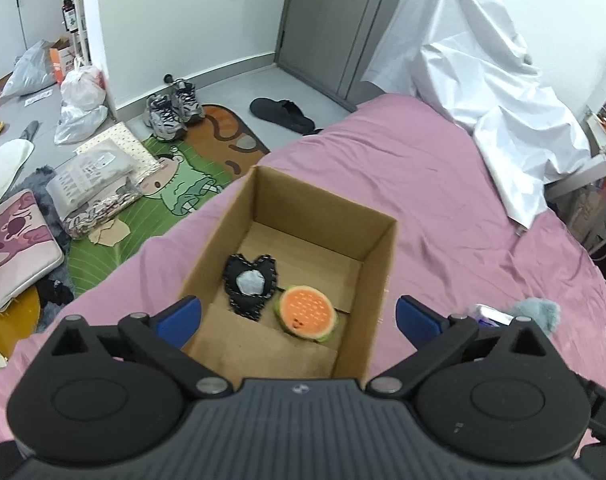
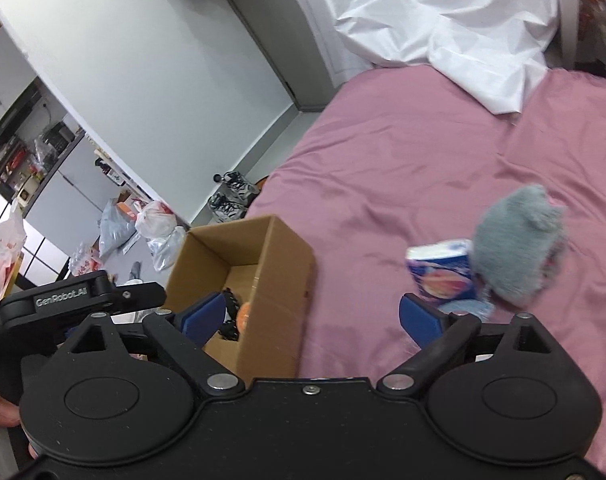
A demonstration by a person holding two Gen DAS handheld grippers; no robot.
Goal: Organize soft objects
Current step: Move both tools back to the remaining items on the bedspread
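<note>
1. Between the blue tips of the left tongs sits the open cardboard box, resting on the pink bed; these tongs are spread wide and carry nothing.
2. Down on the box floor, just ahead of those tongs, a black heart-shaped pad and an orange round plush lie side by side, close enough that they may touch.
3. Over at the right tongs, the tips likewise stand spread with nothing in them. Beyond the right tip lie a grey fluffy toy and a blue-printed soft pack, pressed against each other on the bed, well apart from the box.
4. My reading: two soft things are stowed and both tongs are free, so the step in hand is going for the next item.
5. The next move calls for the right tongs to swing toward the grey toy or the pack, straddle one of them, and pinch only that one, since they lie so close together.
6. Edges to mind: the box wall nearest the right tongs stands upright between them and the box floor, so a carried item must clear it. The box also sits near the bed's edge, with the cluttered floor beyond.
7. Open room: the pink sheet ahead of the right tongs is bare up to the white cover at the far end.
</note>
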